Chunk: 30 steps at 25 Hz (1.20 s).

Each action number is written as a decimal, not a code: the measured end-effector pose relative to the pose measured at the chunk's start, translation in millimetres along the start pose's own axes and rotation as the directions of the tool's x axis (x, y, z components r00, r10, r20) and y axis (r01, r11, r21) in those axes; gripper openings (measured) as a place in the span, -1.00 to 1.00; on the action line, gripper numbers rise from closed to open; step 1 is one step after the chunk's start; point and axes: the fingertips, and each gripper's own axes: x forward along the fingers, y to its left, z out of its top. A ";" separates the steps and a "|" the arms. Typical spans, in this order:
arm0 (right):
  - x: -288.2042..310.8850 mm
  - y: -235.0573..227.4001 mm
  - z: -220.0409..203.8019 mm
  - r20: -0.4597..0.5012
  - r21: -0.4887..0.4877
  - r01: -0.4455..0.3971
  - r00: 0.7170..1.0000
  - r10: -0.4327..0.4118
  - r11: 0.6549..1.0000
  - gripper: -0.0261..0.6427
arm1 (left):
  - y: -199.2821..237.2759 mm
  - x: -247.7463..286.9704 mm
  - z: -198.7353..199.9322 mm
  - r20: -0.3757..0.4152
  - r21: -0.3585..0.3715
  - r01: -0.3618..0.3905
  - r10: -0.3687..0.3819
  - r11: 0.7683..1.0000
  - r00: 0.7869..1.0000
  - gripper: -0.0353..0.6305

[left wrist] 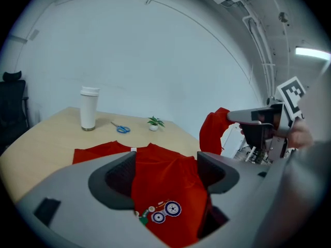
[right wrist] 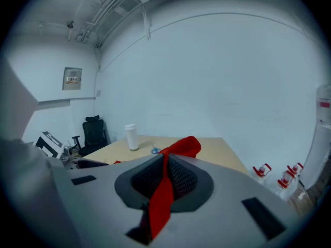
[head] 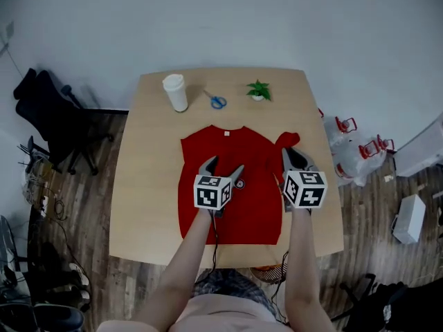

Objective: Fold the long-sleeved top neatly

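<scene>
Right claw tight on sleeve of red top; left claw wide over its front.

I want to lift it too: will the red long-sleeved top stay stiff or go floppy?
Probably floppy: the red cloth top has its sleeve drooping limply from the shut right gripper. Likely light: one small pinch lifts it.

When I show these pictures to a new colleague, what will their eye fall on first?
The red long-sleeved top, spread on the middle of the wooden table, stands out most. At its right side the right gripper is shut on one sleeve and holds it up off the table, while the left gripper is open above the top's body. Along the far edge are a white cup, blue scissors and a small plant.
</scene>
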 end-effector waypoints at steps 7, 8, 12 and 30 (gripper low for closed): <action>56.8 83.3 -5.0 -0.055 -0.100 -0.182 0.983 0.177 0.978 -0.82 | 57.0 -25.6 -9.4 -0.001 -0.059 -0.079 0.079 0.995 0.997 0.19; 64.2 95.4 -7.4 -0.065 -0.111 -0.205 0.978 0.199 0.972 -0.82 | 64.0 -28.7 -11.3 -0.004 -0.062 -0.084 0.084 0.995 0.996 0.19; 90.4 142.2 -18.9 -0.104 -0.155 -0.301 0.952 0.288 0.941 -0.82 | 91.9 -41.2 -18.9 -0.010 -0.078 -0.114 0.113 0.990 0.994 0.19; 175.5 257.9 -127.3 -0.381 -0.230 -0.525 0.823 0.420 0.819 -0.80 | 175.3 -84.9 -67.0 -0.061 -0.163 -0.223 0.215 0.961 0.975 0.19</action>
